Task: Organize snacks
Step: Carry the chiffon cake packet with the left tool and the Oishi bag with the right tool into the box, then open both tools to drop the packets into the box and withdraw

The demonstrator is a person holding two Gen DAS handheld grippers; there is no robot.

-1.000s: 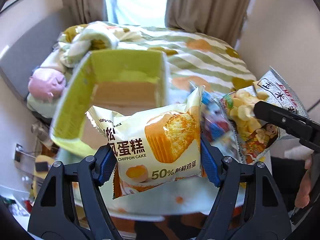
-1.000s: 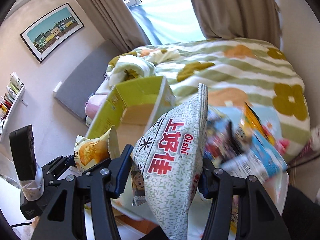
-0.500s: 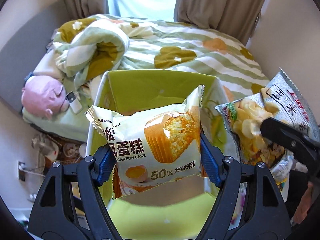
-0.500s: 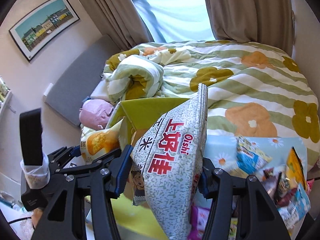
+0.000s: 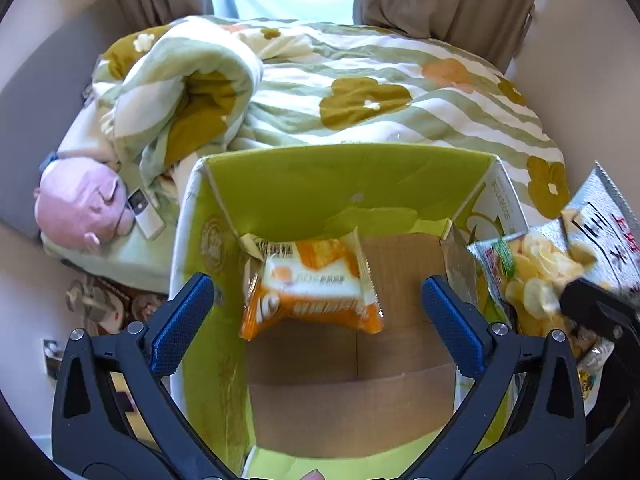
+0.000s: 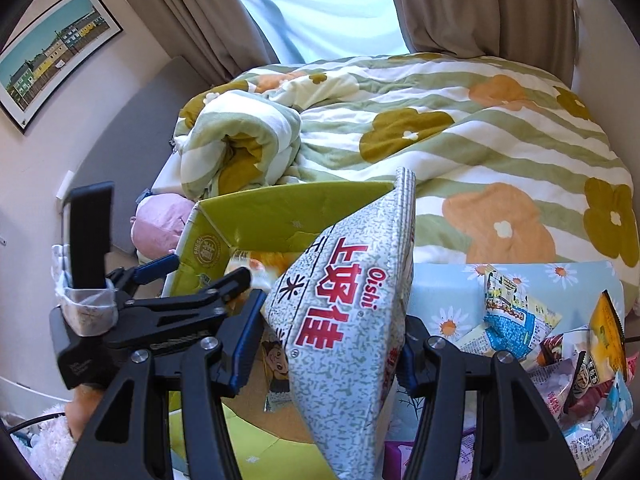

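An open cardboard box [image 5: 340, 184] with green flaps stands below my left gripper [image 5: 318, 320], which is open and empty above it. A chiffon cake packet [image 5: 310, 284] lies blurred inside the box, apart from the fingers. My right gripper [image 6: 326, 344] is shut on a grey Oishi chip bag [image 6: 344, 300], held beside the box's right wall [image 6: 280, 216]. The bag also shows at the right of the left wrist view [image 5: 560, 264]. The left gripper shows in the right wrist view [image 6: 192, 276].
A pile of loose snack packets [image 6: 560, 344] lies on a blue daisy-print surface [image 6: 444, 288] to the right. Behind is a bed with a striped floral quilt [image 5: 380, 92], a rolled blanket [image 5: 188, 92] and a pink plush toy [image 5: 80, 204].
My left gripper opened and let go of the chiffon cake packet, which dropped into the box. Both grippers moved closer over the box. The right gripper still holds the chip bag.
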